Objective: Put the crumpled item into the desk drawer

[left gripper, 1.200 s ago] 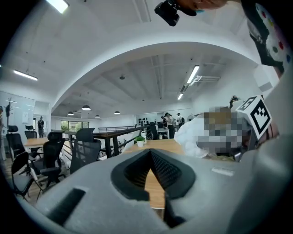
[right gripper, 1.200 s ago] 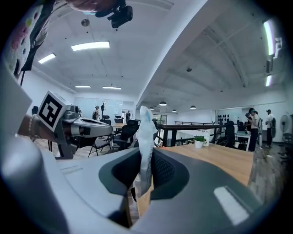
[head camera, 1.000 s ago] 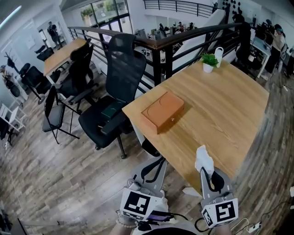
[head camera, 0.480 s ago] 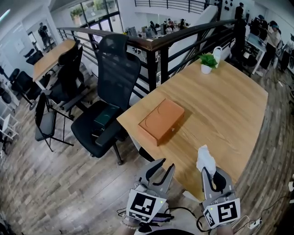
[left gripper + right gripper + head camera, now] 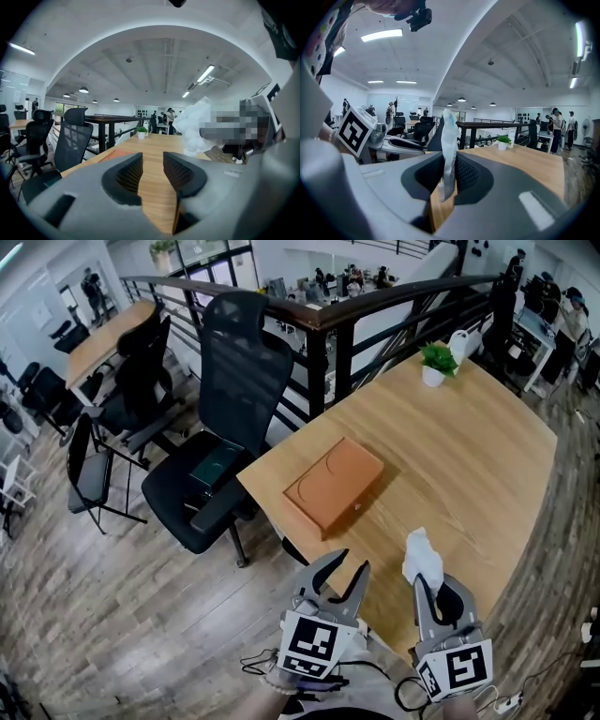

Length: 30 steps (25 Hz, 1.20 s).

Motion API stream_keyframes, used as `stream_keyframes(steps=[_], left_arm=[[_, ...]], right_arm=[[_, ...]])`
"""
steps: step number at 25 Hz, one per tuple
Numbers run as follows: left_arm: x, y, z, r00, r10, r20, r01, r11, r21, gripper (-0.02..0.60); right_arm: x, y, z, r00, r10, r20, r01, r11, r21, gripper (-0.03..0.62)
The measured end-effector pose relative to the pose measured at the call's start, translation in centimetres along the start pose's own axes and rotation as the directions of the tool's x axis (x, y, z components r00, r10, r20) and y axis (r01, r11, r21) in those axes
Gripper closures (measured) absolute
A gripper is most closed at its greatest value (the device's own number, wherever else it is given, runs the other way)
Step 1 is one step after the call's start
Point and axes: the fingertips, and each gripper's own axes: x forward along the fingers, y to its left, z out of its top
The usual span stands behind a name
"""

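The left gripper (image 5: pixel 152 171) stands with its two jaws wide apart. They have just been opening, and only bare wood shows between them. The right gripper (image 5: pixel 449 176) has its two jaws closed on the one crumpled white tissue (image 5: pixel 449 150), which stands up out of the pads as a thin upright wad. In the head view that tissue (image 5: pixel 422 557) pokes up above the right gripper (image 5: pixel 427 592), over the near edge of the single light wooden desk (image 5: pixel 469 456).

The left gripper (image 5: pixel 349 563) hangs at the same near edge of the desk, just beside the right one, with a gap between the two.

One flat orange-brown box with a small front knob (image 5: pixel 333 484) lies on the desk close to its near-left corner. The knobbed side faces the near edge and the box looks shut. A strip of bare desktop separates it from both grippers.

At the desk's far end stand one small green plant in a white pot (image 5: pixel 435 362) and, just beside it, one white jug (image 5: pixel 458 341). Between them and the box the desk is open wood, as is its whole right half.

One black mesh office chair (image 5: pixel 230 418) sits off the desk's left edge. One dark metal railing (image 5: pixel 375 310) runs along the desk's far-left side.
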Motion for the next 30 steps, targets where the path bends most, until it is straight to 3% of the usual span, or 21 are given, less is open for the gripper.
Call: stream_keyframes(steps=[9, 18, 30], left_arm=[[4.7, 1.9, -2.7, 0.995, 0.079, -0.055, -0.083, 0.995, -0.063, 0.457], [9.2, 3.9, -5.4, 0.985, 0.139, -0.104, -0.147, 0.986, -0.078, 0.460], [13.8, 5.8, -8.5, 0.959, 0.233, -0.164, -0.253, 0.960, -0.117, 0.466]], right_arm=[[4.5, -2.4, -2.0, 0.997, 0.078, -0.024, -0.078, 0.997, 0.020, 0.532], [8.2, -5.2, -4.2, 0.991, 0.125, -0.046, -0.123, 0.992, 0.041, 0.531], [11.4, -7.2, -6.5, 0.981, 0.178, -0.079, -0.173, 0.982, 0.071, 0.531]])
